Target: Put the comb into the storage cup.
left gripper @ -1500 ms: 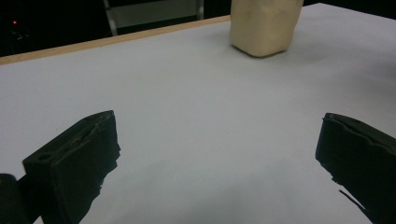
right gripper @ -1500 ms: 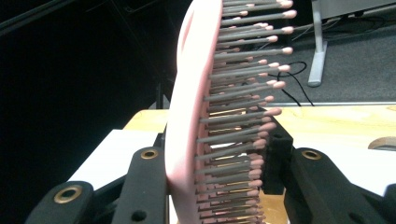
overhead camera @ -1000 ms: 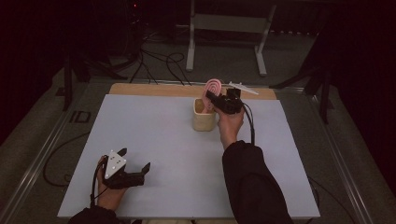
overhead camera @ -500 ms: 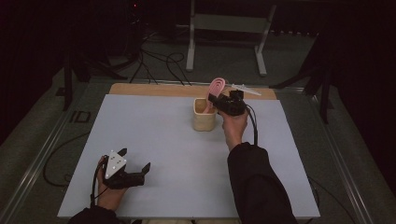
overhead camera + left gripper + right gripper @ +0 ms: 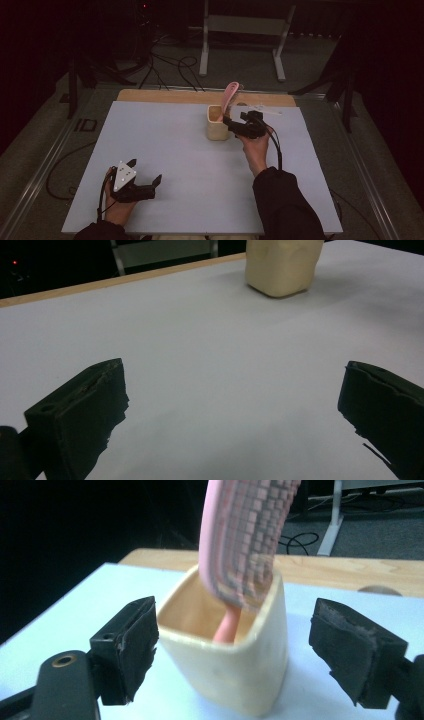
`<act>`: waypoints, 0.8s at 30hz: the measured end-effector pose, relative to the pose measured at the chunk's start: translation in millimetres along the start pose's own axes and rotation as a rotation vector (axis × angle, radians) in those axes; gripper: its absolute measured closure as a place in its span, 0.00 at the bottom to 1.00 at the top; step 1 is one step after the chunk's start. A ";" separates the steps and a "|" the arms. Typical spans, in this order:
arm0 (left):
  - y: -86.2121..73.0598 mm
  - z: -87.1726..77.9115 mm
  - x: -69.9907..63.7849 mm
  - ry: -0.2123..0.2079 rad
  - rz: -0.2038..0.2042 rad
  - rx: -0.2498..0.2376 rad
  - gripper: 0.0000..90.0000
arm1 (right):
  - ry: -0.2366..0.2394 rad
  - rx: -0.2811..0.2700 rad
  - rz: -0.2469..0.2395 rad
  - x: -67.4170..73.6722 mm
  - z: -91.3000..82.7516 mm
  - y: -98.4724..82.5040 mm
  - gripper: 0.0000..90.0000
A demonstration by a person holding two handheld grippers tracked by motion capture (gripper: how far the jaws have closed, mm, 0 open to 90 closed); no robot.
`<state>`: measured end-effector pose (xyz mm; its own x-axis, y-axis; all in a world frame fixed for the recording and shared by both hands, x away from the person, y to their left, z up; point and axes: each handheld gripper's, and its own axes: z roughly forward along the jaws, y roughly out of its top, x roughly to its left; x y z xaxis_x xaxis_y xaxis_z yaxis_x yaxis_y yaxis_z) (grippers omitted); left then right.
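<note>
**Right tongs spread, left tongs resting wide**

The right tongs (image 5: 234, 125) reach forward on an outstretched, dark-sleeved forearm; their jaws have just been opening and stand well apart, pads pressing nothing. The left tongs (image 5: 146, 182) sit low by the person's body, jaws gaping wide, empty.

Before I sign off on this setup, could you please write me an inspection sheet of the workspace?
Surface: pale table with a wooden strip along the far edge.
Job's things: pink brush standing handle-down in the cream cup.
Clutter: a thin white item behind the cup, too small to identify.
Grippers: left gripper open over bare table; right gripper open beside the cup, jaws just opened, off the brush.
Cables: one trails from each gripper; more lie on the floor.
Surroundings: dark room, metal stand behind.
</note>
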<state>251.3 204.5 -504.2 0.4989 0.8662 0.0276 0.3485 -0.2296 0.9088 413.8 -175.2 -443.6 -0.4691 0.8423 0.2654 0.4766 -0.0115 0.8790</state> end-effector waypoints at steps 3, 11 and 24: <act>0.0 0.5 -0.4 0.001 -0.001 0.000 0.00 | 0.005 0.019 -0.009 -0.5 -3.9 -8.4 0.20; -0.1 0.8 -0.5 0.002 -0.001 0.003 0.00 | 0.007 0.048 -0.027 -7.2 -18.4 -22.0 0.19; -0.1 0.6 -0.6 0.004 0.000 0.003 0.00 | 0.008 0.054 -0.113 -3.1 -45.0 -36.8 0.18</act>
<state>251.5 203.8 -504.5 0.4957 0.8680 0.0296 0.3504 -0.2311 0.9076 364.3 -201.6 -459.0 -0.5279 0.8323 0.1692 0.4595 0.1123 0.8810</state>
